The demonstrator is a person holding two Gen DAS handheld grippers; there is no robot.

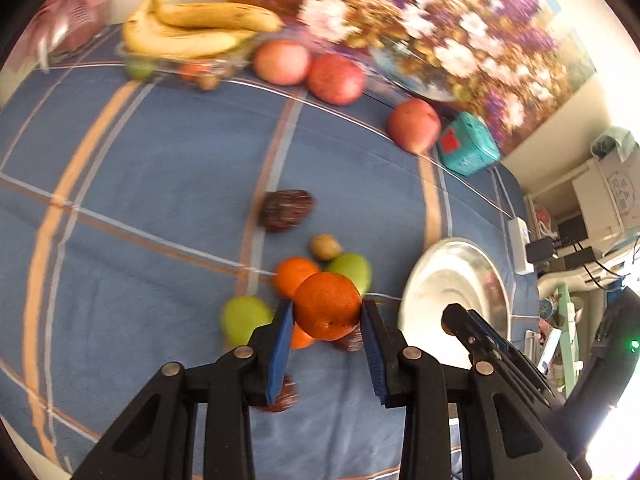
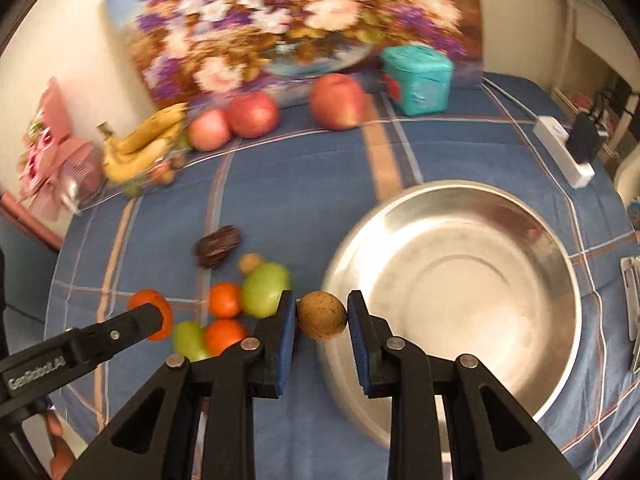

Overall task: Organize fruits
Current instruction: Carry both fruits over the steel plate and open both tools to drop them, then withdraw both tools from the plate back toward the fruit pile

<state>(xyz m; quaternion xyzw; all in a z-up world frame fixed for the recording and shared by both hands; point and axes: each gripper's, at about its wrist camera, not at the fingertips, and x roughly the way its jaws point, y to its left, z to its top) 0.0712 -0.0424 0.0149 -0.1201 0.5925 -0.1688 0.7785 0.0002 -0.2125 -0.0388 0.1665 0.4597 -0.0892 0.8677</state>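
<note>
My left gripper (image 1: 327,312) is shut on an orange (image 1: 327,305), held above a cluster of small fruits: another orange (image 1: 294,276), two green fruits (image 1: 352,270) (image 1: 242,317), a small brown fruit (image 1: 325,246) and a dark wrinkled fruit (image 1: 286,210). My right gripper (image 2: 322,314) is shut on a round brown fruit (image 2: 322,315) at the left rim of the steel bowl (image 2: 460,280). In the right wrist view the left gripper (image 2: 160,318) holds its orange (image 2: 150,300) left of the cluster. The bowl holds nothing.
Bananas (image 1: 192,28) on a clear tray and three red apples (image 1: 336,78) lie at the table's far edge before a flower painting (image 2: 296,20). A teal box (image 2: 418,80) stands beside them. A white power strip (image 2: 564,156) lies at the right edge.
</note>
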